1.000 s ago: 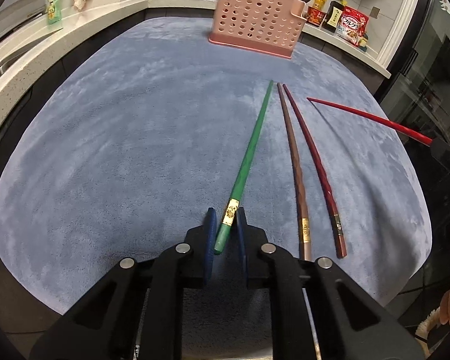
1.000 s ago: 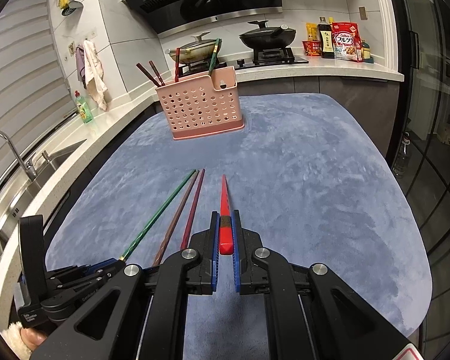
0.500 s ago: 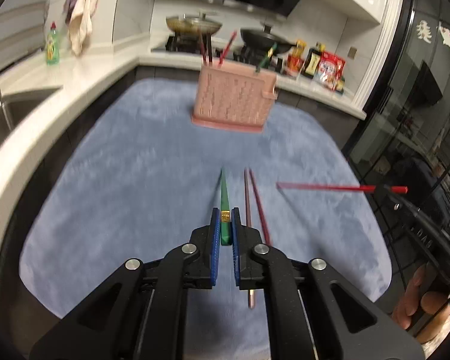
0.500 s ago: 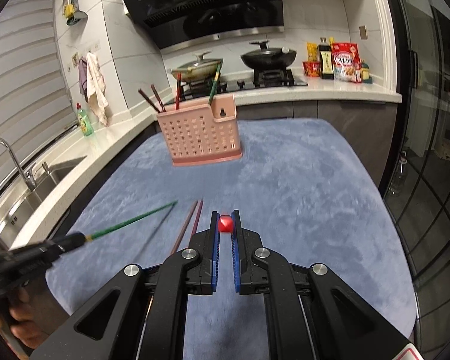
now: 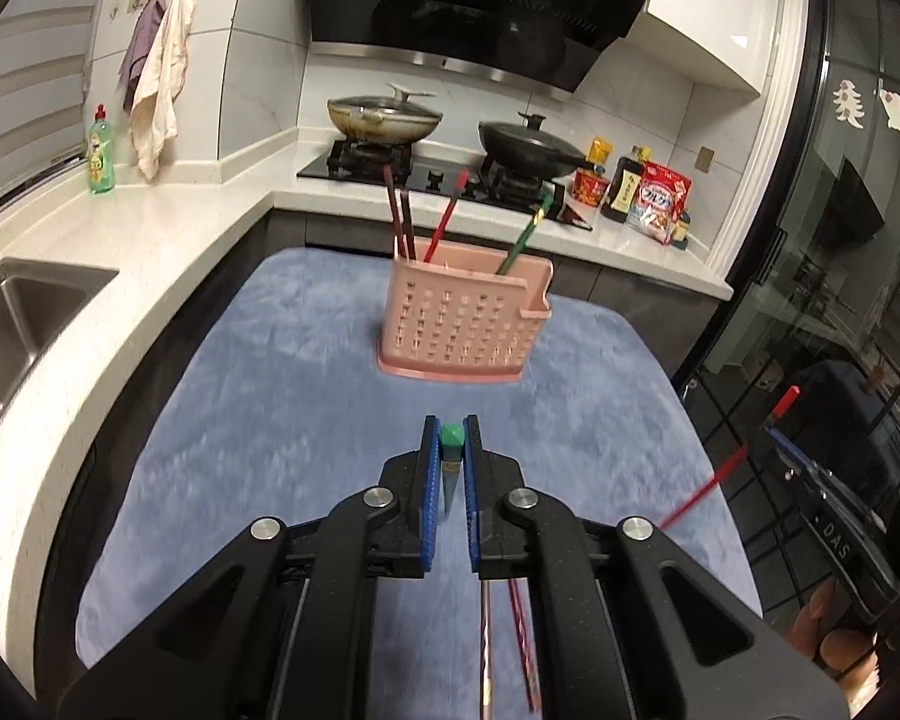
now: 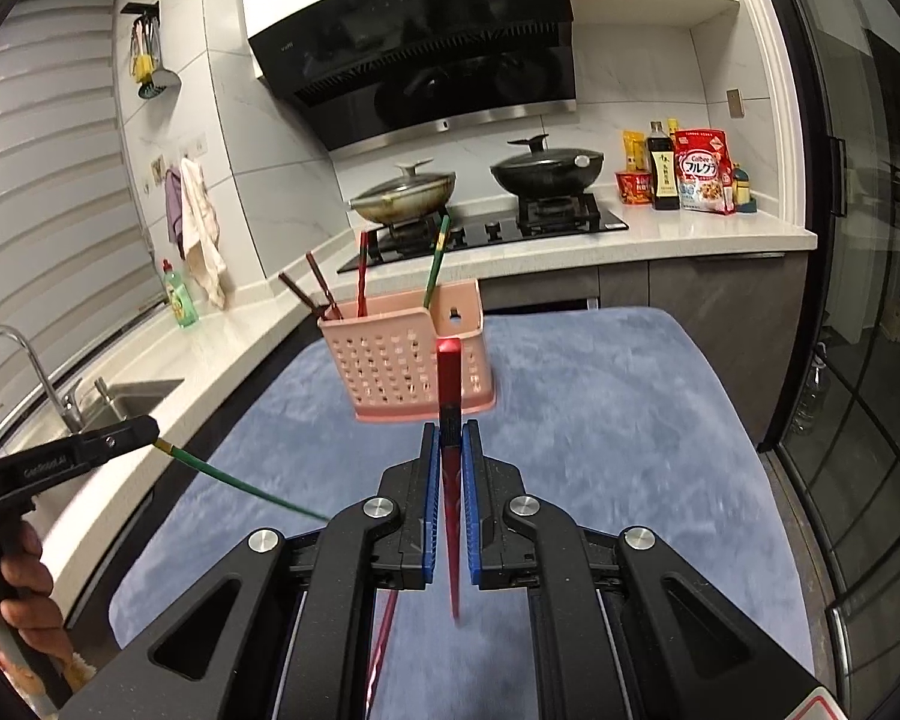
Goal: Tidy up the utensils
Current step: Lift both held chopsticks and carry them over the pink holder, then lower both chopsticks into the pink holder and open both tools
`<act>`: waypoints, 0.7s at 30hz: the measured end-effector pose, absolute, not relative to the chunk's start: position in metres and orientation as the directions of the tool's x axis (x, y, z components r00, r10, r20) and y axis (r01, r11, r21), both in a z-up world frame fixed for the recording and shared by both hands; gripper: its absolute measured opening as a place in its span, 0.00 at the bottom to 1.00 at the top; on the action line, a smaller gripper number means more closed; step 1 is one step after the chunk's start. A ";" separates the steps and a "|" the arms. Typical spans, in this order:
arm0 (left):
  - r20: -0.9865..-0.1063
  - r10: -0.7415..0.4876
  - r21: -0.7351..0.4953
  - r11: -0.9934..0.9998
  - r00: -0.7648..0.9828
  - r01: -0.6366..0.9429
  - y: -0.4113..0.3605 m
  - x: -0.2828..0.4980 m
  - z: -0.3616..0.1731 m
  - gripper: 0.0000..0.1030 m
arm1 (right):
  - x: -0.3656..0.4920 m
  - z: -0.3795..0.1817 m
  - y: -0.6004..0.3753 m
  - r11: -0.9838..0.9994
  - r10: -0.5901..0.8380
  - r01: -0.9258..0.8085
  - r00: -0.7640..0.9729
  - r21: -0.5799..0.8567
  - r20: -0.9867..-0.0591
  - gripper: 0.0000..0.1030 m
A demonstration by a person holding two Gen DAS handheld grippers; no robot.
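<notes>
Green chopstick (image 5: 451,435) clamped end-on in the left tool (image 5: 450,450), red chopstick (image 6: 449,384) pinched tight in the right tool (image 6: 449,456), both up off the blue-covered surface (image 5: 282,372). Ahead, pink holder (image 5: 462,324) standing with four chopsticks inside. Below, two more chopsticks (image 5: 486,648) lying flat.

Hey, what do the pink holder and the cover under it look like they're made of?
Pink holder: most likely moulded plastic, matte, judging by its even colour, thin walls and rows of punched holes. Blue cover: looks like a soft plush or short-pile fabric, with brushed light and dark streaks and no shine.
</notes>
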State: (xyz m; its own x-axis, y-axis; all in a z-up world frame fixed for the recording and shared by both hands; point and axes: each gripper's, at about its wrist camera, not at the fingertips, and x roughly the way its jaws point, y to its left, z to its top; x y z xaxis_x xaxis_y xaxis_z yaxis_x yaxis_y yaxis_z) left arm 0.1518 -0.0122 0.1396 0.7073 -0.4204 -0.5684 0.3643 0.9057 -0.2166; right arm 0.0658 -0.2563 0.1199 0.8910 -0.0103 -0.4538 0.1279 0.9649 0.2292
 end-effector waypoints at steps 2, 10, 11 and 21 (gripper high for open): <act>-0.553 -0.424 -0.214 0.904 0.717 0.369 -0.016 0.161 0.149 0.07 | 0.074 0.124 -0.260 0.962 0.003 0.118 0.896 0.245 -0.445 0.07; -0.467 -0.446 -0.199 0.894 0.763 0.401 -0.037 0.197 0.197 0.07 | 0.116 0.153 -0.277 0.952 0.048 0.069 0.929 0.299 -0.367 0.07; -0.458 -0.450 -0.197 0.892 0.766 0.406 -0.039 0.200 0.202 0.07 | 0.123 0.158 -0.280 0.951 0.056 0.058 0.934 0.305 -0.352 0.07; -0.318 -0.451 -0.210 0.891 0.834 0.402 -0.064 0.262 0.259 0.07 | 0.207 0.215 -0.288 0.944 0.082 -0.001 0.969 0.329 -0.232 0.07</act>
State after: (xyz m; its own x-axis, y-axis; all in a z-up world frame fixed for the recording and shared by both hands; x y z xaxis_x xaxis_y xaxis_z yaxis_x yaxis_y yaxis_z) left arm 0.2620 -0.0643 0.2588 0.8340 -0.4513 -0.3176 0.4022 0.8911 -0.2101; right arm 0.2071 -0.2876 0.2146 0.9692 0.0825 -0.2322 -0.0015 0.9442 0.3293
